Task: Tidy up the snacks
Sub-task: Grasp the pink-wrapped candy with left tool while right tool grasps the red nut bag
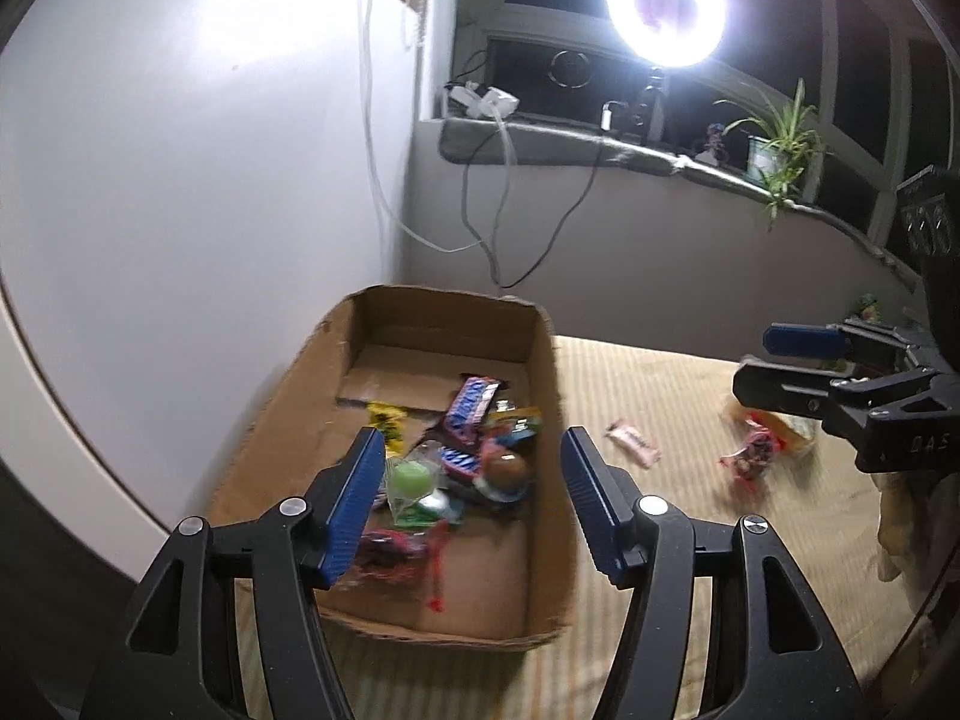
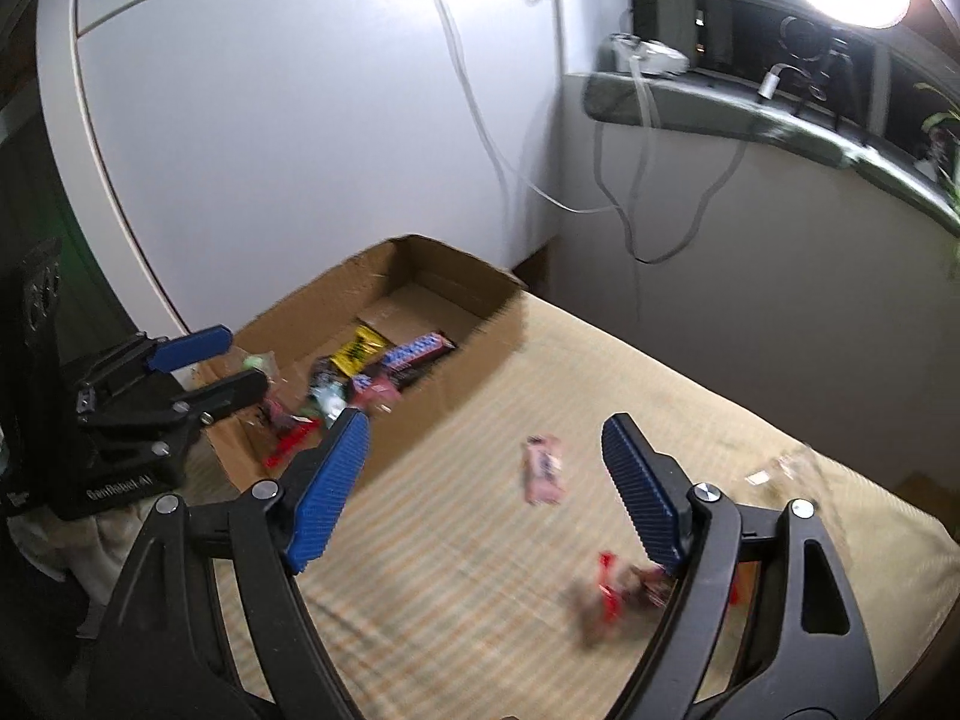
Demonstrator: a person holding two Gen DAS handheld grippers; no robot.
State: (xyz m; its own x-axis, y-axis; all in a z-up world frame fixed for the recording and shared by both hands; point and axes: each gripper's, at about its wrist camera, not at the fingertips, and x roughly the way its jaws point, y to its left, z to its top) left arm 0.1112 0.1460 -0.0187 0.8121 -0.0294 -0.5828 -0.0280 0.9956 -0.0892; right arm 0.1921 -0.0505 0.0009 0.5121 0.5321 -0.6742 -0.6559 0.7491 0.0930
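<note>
While the left gripper hangs spread above the cardboard box of snacks, the right gripper gapes empty, pink wrapper at its twelve o'clock.

Dim room; ring light glares (blown out); motion blur, fisheye-bent edges.

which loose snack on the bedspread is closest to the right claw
The red-wrapped snack, blurred, lying just beside the right claw's right fingertip. The pink bar lies farther ahead, toward the cardboard box.
</note>
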